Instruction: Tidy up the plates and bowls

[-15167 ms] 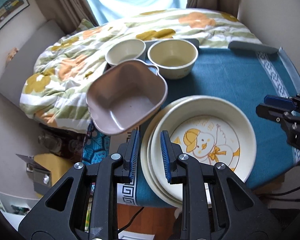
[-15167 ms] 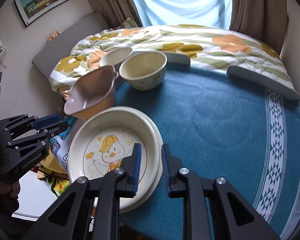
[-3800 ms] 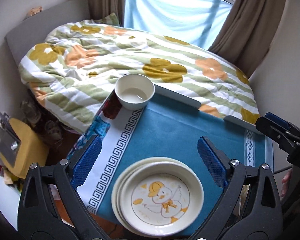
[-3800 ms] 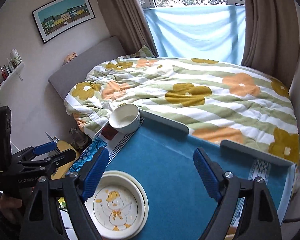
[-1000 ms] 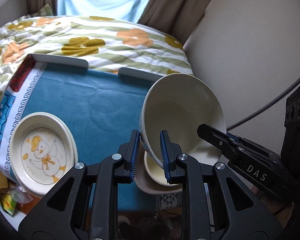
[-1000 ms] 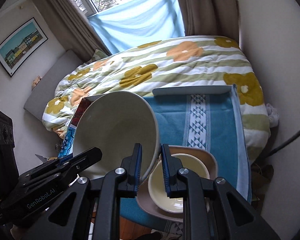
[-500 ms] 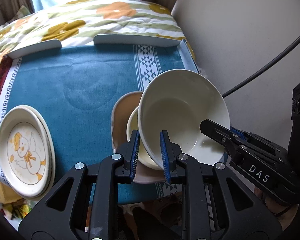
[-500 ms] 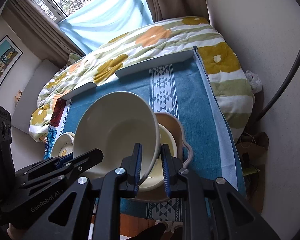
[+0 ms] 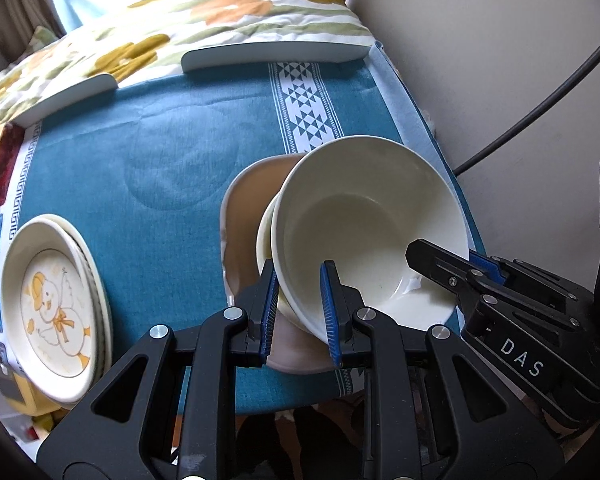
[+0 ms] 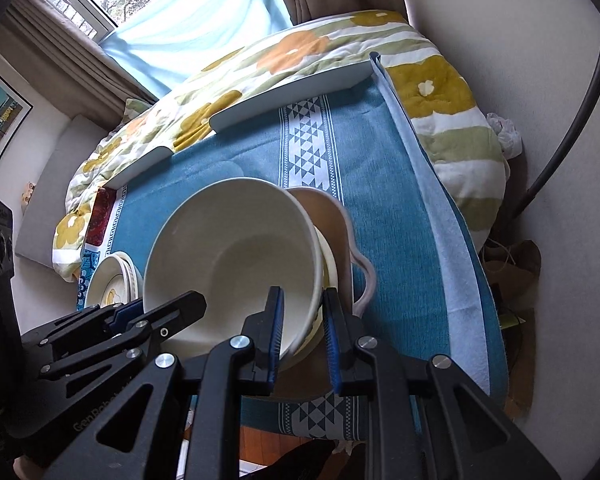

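1. Left tool (image 9: 298, 304), lower centre of the left wrist view: blue pads closed tight on the near rim of the large cream bowl (image 9: 364, 232), one pad outside the wall, one inside.
2. Right tool (image 10: 302, 324), lower centre of the right wrist view: likewise clamped on the rim of the same bowl (image 10: 236, 256), one pad on each face of the wall. Also seen entering the left wrist view from the lower right (image 9: 452, 268), gripping the rim on that side.
3. Large cream bowl: centre of both views, tilted, held by its rim from two sides, sitting in or just above a smaller cream bowl (image 9: 265, 236); actual contact between the two hard to judge.
4. Smaller cream bowl: only a sliver of rim visible beside the large one, nested in a tan dish (image 9: 246, 200).
5. Tan dish: on the blue cloth (image 9: 160, 152) covering the desk (image 10: 428, 232), near the front edge; wavy rim with a handle lobe showing at centre right of the right wrist view (image 10: 360, 264).
6. Stacked cream plates (image 9: 48, 300): lower left of the left wrist view, well apart from the bowls; top plate printed with a duck in a yellow cap.
7. Flowered quilt (image 10: 308, 52) on a bed: beyond the far edge of the desk, upper part of both views.
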{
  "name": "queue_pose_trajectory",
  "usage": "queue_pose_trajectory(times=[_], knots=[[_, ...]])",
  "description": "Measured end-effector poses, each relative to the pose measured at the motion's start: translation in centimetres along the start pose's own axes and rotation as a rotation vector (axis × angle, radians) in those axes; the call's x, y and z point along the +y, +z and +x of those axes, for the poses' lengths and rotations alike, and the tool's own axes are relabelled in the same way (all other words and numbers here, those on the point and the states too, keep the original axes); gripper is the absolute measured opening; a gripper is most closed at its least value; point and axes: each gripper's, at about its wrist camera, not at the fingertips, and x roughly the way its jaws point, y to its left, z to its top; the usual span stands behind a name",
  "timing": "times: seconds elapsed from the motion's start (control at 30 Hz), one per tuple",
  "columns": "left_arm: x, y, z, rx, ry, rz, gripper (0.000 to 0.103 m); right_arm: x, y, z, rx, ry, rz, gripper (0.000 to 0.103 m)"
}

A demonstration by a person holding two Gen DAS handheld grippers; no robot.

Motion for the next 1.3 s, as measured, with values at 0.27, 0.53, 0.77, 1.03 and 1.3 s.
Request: queue_pose_trajectory(times=[0.27, 0.53, 0.77, 1.03, 1.3], knots=[[-0.6, -0.4, 0.6, 0.005, 0.06, 0.047, 0.018, 0.3, -0.1, 0.5, 0.008, -0.011, -0.03, 0.018], [-1.1, -0.6, 0.9, -0.001, 0.113, 0.089, 0.018, 0.3, -0.4, 0.6, 0.012, -0.02, -0.048, 0.018], [-1.2, -0.8, 1.0, -0.002, 0.128, 0.1, 0.018, 0.5, -0.4, 0.6, 0.019, -0.028, -0.059, 0.018], [-0.9, -0.8, 1.3, 0.004, 0.132, 0.092, 0.018, 0.5, -0.2, 0.7, 0.029, -0.039, -0.064, 0.018], [-0.6, -0.8, 1.0, 0.004, 0.124, 0.099, 0.018, 0.4, 0.0, 0.7, 0.033, -0.031, -0.056, 0.018]])
